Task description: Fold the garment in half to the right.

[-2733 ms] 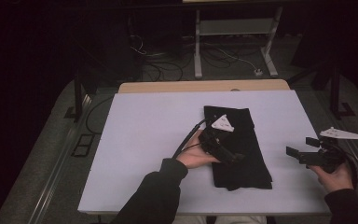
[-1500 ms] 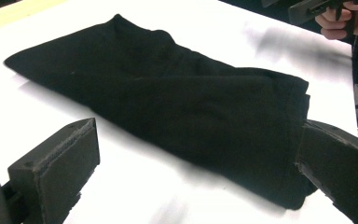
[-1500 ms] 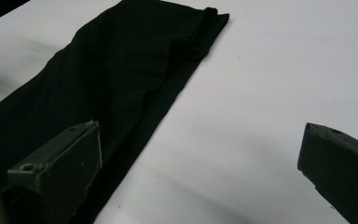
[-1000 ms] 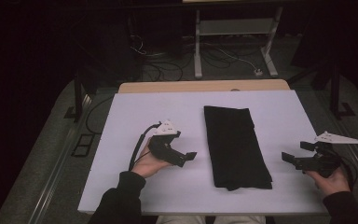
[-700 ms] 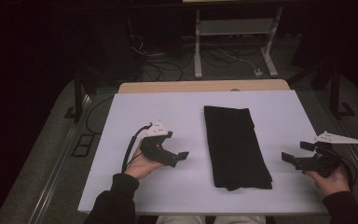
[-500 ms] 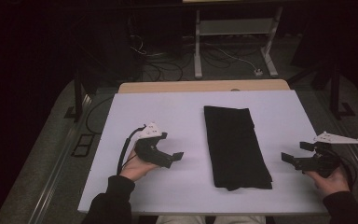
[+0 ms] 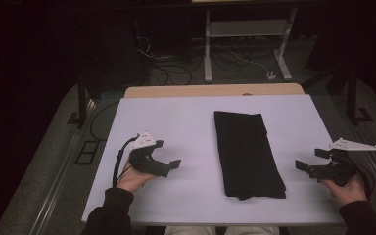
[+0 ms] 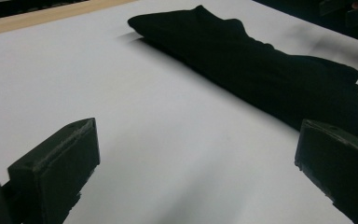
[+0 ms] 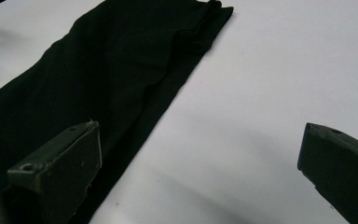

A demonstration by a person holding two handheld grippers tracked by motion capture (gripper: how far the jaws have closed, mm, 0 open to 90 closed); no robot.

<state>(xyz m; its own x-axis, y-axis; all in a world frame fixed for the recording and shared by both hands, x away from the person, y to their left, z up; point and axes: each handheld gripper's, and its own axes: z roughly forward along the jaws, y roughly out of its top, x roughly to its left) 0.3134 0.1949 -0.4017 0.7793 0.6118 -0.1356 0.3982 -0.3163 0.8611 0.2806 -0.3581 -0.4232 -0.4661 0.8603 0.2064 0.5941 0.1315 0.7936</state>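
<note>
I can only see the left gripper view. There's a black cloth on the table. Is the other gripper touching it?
Observer: No. The right gripper hovers beside the black cloth, over bare table.
Child: Is it open?
Observer: Yes, its jaws stand wide apart, empty.
Child: How is the cloth lying?
Observer: It is folded into a long strip running away from the person, between both grippers.
Child: And mine?
Observer: The left gripper sits open, apart from the cloth.

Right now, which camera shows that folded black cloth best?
The high view: the whole folded black cloth lies in frame, between both grippers. The left gripper view shows it side-on; the right gripper view crops it.
</note>
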